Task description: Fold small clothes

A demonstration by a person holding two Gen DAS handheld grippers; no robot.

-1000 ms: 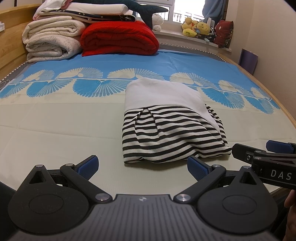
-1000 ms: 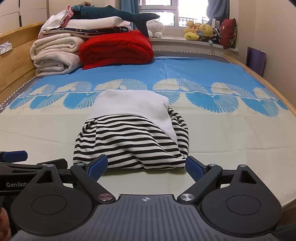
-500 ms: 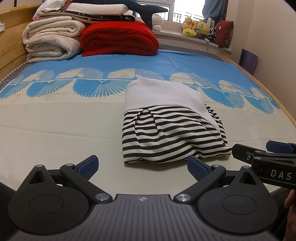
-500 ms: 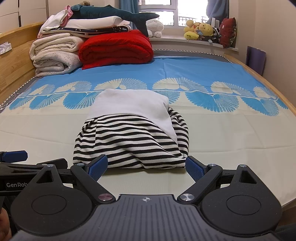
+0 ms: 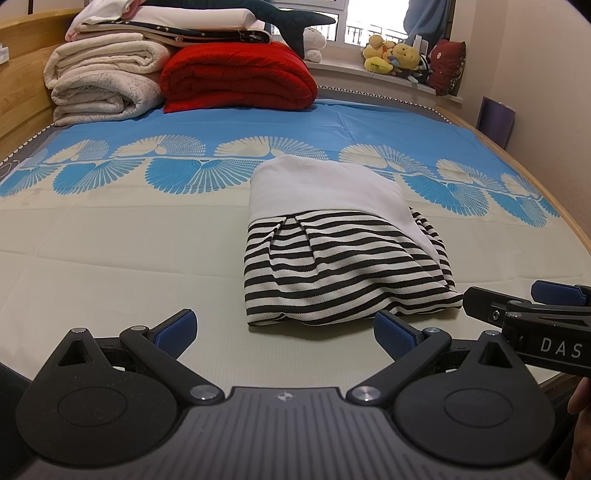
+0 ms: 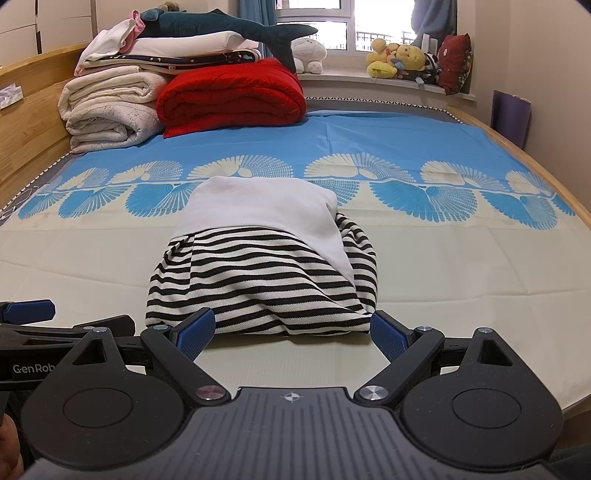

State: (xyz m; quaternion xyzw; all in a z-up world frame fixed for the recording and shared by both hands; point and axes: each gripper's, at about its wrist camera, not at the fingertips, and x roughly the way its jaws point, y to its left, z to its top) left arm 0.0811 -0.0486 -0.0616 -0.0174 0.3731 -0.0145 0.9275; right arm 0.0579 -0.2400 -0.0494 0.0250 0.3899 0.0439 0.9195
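Your left gripper: fingers spread wide, nothing between them, low over the near edge of the bed. Your right gripper: likewise spread wide and empty, its blue fingertips just in front of the near hem of the garment. Folded garment: one compact bundle, white upper part at the far end, black-and-white striped part at the near end, lying flat on the cream section of the bed cover, right of centre in the left view and centred in the right view; neither gripper touches it. Your right gripper shows at the right edge of the left view, beside the bundle's near right corner. Far end of the bed: red quilt, rolled and stacked cream blankets to its left, a dark plush shark lying on top of the pile. Windowsill at far right: a cluster of stuffed toys.
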